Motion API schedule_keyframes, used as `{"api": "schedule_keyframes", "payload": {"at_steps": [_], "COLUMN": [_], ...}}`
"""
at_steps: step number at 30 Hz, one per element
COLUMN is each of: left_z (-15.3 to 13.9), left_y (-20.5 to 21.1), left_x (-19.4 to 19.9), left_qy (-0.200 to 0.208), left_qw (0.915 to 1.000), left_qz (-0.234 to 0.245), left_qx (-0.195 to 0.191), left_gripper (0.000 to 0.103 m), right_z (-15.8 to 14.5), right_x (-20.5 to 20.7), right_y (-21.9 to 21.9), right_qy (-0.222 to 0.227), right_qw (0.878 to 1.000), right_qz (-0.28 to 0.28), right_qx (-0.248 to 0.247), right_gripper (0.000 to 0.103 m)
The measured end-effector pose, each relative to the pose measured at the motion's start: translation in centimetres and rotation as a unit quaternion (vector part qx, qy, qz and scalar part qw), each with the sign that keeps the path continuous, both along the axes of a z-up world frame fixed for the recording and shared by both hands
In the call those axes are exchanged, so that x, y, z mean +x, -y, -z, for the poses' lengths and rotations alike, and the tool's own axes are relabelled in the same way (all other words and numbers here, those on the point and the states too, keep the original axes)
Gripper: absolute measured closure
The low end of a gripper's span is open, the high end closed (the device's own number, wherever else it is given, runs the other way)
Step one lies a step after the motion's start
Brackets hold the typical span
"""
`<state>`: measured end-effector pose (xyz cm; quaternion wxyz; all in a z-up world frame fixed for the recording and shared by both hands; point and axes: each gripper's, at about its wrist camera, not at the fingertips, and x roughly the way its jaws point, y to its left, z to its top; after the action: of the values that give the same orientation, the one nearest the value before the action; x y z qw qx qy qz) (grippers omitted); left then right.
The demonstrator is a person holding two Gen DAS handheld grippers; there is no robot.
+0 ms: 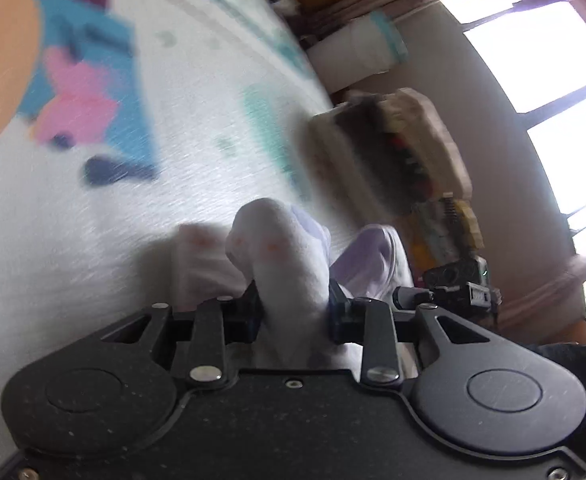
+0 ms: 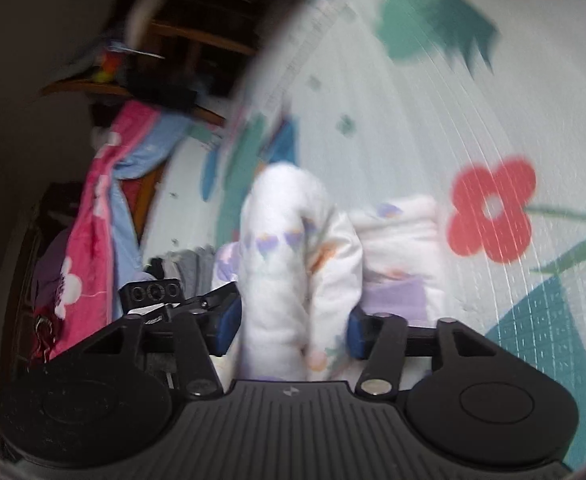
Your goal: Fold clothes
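A white garment [image 1: 281, 240] printed with small purple and orange flowers lies bunched on the patterned play mat [image 1: 93, 220]. My left gripper [image 1: 295, 298] is shut on a thick fold of it, which bulges up between the black fingers. In the right wrist view the same garment [image 2: 277, 220] stands as a roll between the blue pads of my right gripper [image 2: 293, 320]. A slim gap shows beside the left pad [image 2: 227, 320], so this gripper is open around the cloth. Each gripper shows at the edge of the other's view, close alongside. Both views are blurred.
The mat [image 2: 513, 120] carries a red flower [image 2: 491, 216] and teal shapes. A pink and blue blanket [image 2: 101, 216] hangs at the left beside dark shelves. A box of items [image 1: 397, 152] stands off the mat's edge, with bright windows [image 1: 553, 80] behind.
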<state>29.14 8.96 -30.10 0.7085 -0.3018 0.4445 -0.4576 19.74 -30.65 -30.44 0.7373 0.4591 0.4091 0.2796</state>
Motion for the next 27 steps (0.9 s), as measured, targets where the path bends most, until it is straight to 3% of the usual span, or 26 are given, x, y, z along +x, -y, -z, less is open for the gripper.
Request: {"api": "schedule_keyframes", "payload": {"at_steps": [2,4,5,6,7,11,15,19,21,23,25,27], "left_z": [0.0,0.8,1.0,1.3,1.0,-1.7,-4.8,-6.6,-6.7,-5.2,-2.7,-1.8], "left_y": [0.7,1.4,1.6,1.9,1.8,0.7,-1.8,-0.6,1.3,3.6,5.4,5.1], "left_x": [0.2,0.6,0.7,0.8,0.5,-0.6,-3.1,-6.6,-7.7,-7.9,-8.1,-7.9], "left_qy": [0.001,-0.008,-0.011,-0.013,-0.011,0.026,0.1,0.176,0.218,0.245,0.274,0.291], "left_qw": [0.9999,0.9989,0.998,0.9968,0.9962,0.992,0.9815,0.9793,0.9701,0.9561,0.9306,0.9268], "left_qz": [0.009,0.003,-0.004,-0.012,-0.017,-0.028,-0.045,-0.017,0.007,0.04,0.068,0.062], "left_qx": [0.011,0.045,0.061,0.078,0.084,0.121,0.157,0.099,0.106,0.156,0.233,0.229], "left_gripper": [0.073,0.071,0.057,0.056,0.054,0.034,0.034,0.034,0.034,0.034,0.033,0.029], "right_z": [-0.6,0.4,1.3,2.1,2.5,1.9,2.7,2.1,1.7,1.4,1.3,-0.2], "right_x": [-0.9,-0.6,-0.2,0.2,0.5,0.6,0.5,0.5,0.7,1.4,2.1,2.2], "right_y": [0.3,0.6,0.7,0.8,0.9,0.8,0.7,0.9,1.1,0.4,-0.2,-0.2], "right_qy": [0.017,-0.013,-0.03,-0.047,-0.051,-0.037,-0.052,-0.038,-0.026,-0.022,-0.022,0.015], "right_qw": [1.0,0.999,0.999,0.997,0.997,0.998,0.997,0.997,0.997,0.998,0.997,0.992], "right_qz": [0.015,0.035,0.042,0.049,0.053,0.053,0.062,0.066,0.07,0.059,0.044,0.032], "right_qx": [0.002,-0.001,-0.011,-0.021,-0.026,-0.025,-0.009,0.017,0.025,-0.004,-0.059,-0.117], "right_gripper": [0.049,0.049,0.053,0.059,0.058,0.055,0.055,0.055,0.055,0.054,0.055,0.052]}}
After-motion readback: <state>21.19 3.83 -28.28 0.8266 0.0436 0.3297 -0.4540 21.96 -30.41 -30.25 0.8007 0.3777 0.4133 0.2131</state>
